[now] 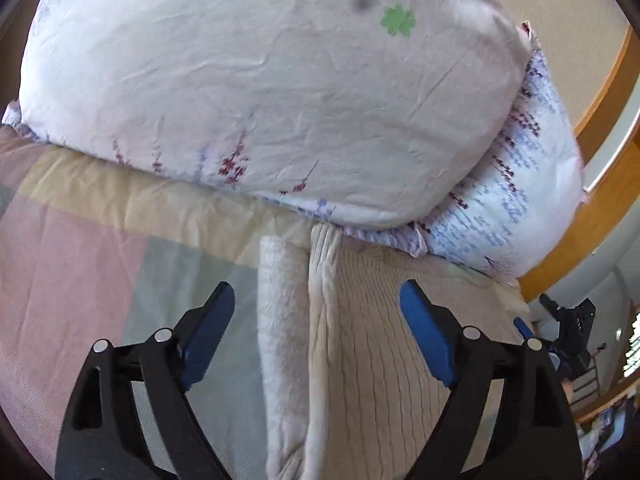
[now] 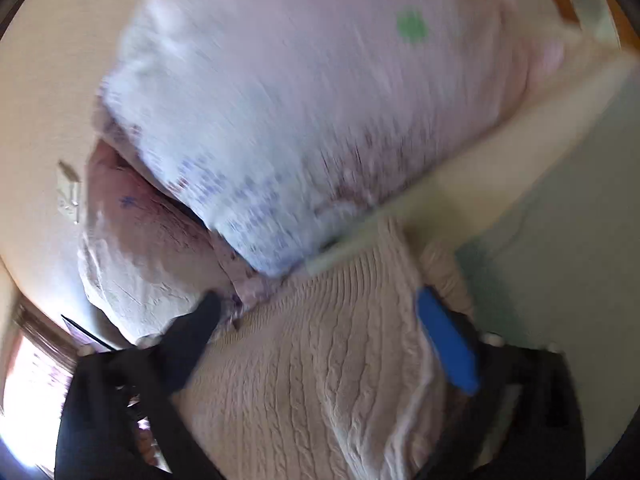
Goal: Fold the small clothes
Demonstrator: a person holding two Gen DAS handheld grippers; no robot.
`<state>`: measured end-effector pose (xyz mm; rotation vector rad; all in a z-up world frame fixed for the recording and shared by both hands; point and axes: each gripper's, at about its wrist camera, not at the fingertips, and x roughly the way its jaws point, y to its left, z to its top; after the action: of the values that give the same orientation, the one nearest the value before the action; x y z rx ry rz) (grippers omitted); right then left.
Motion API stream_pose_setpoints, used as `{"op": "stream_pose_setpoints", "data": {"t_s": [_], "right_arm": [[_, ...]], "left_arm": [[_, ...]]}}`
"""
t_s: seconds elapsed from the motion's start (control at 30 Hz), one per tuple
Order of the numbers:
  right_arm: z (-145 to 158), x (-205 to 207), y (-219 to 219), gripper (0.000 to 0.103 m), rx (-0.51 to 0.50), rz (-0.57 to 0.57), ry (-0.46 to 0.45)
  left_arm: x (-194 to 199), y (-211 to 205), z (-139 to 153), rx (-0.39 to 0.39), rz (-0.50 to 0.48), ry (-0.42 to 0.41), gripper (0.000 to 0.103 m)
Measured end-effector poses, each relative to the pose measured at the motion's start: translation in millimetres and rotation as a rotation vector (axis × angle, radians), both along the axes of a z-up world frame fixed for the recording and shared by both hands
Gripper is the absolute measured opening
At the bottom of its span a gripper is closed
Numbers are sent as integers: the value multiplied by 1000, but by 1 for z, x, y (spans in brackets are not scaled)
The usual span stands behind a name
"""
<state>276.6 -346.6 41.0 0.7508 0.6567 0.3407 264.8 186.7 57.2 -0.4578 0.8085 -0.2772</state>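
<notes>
Sweater [image 1: 384, 344] lies between both parted hand-held grippers.

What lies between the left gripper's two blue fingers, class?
In the left wrist view, the open left gripper frames the cream cable-knit sweater and its folded sleeve.

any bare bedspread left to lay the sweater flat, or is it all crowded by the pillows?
Free: the bedspread left of the sweater, below the pillows; in the right wrist view, another bare stretch right of the sweater. Crowded: the sweater's top edge butts the pillows, beside the wooden frame. Left gripper open over the sweater; right gripper open.
</notes>
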Motion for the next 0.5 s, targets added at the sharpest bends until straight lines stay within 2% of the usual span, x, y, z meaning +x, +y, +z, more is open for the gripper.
{"op": "stream_pose_setpoints", "data": {"t_s": [0.1,0.2,0.27,0.3,0.33,0.37,0.4,0.43,0.5], "right_arm": [[9,-5,-2,102,9,43,-12],[3,-3,-3,102,55,76,26],[-3,-4,-1,102,64,89,50],[-5,-6,-1,102,60,93,57],[-6,-9,-1,102,58,96,61],[-8,-11,-3,102,61,101,66],[-7,-14,-5,102,67,106,69],[-5,-19,-9,102,72,111,70],[-3,-27,-17,102,81,121,64]], "left_arm": [[-1,11,-16,-72,-33,86,82],[6,4,-40,-137,-81,170,73],[11,0,-53,-171,-75,205,66],[13,1,-59,-201,-59,213,60],[14,4,-62,-229,-38,200,50],[17,6,-66,-259,-34,217,36],[19,9,-74,-312,-20,246,26],[18,12,-79,-380,4,260,22],[12,9,-67,-427,-9,225,19]]}}
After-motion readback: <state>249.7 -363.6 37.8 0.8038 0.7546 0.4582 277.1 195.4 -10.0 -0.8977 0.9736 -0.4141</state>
